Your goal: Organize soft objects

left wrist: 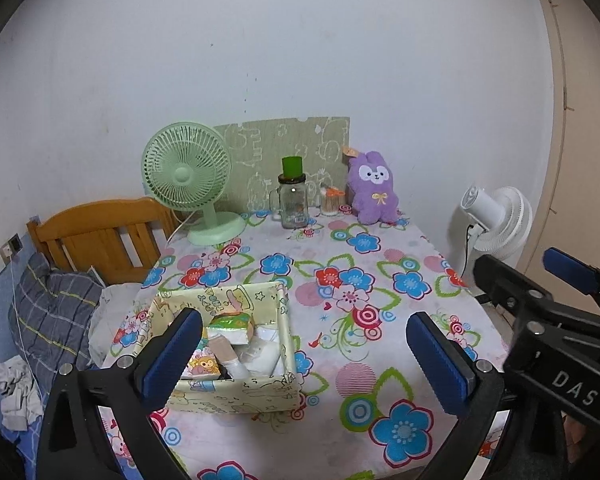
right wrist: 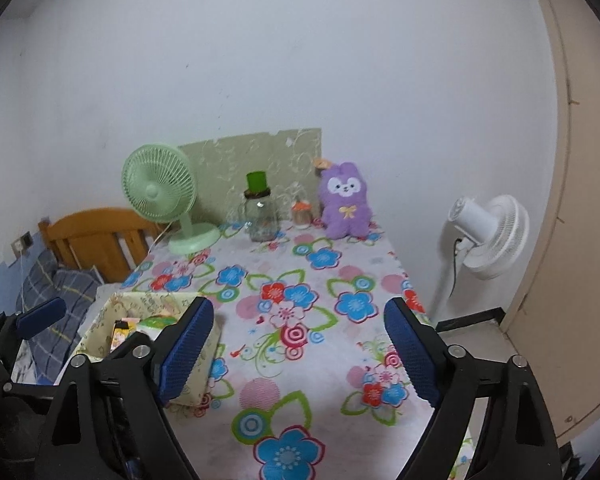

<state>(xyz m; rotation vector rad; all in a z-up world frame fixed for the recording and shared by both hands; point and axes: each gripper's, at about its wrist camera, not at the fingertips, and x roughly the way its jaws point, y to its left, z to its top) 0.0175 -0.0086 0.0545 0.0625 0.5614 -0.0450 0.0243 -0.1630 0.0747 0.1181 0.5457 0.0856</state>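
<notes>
A purple plush rabbit (left wrist: 374, 187) (right wrist: 345, 201) sits upright at the far edge of the flowered table (left wrist: 380, 288) (right wrist: 300, 312), against the wall. A pale yellow fabric box (left wrist: 236, 394) (right wrist: 100, 320) near the table's left front holds several small soft packs. My left gripper (left wrist: 306, 354) hangs open above the table's front, its left finger over the box, nothing between the pads. My right gripper (right wrist: 300, 346) is open too, empty, to the right of the box. In the left wrist view the right gripper (left wrist: 540, 280) shows at the right edge.
A green desk fan (left wrist: 188, 180) (right wrist: 160, 196), a glass jar with a green lid (left wrist: 293, 196) (right wrist: 260, 208) and a small cotton-swab pot (left wrist: 331, 200) (right wrist: 302, 212) line the back of the table. A white floor fan (left wrist: 496, 224) (right wrist: 488, 236) stands right; a bed with a wooden headboard (left wrist: 100, 236) lies left.
</notes>
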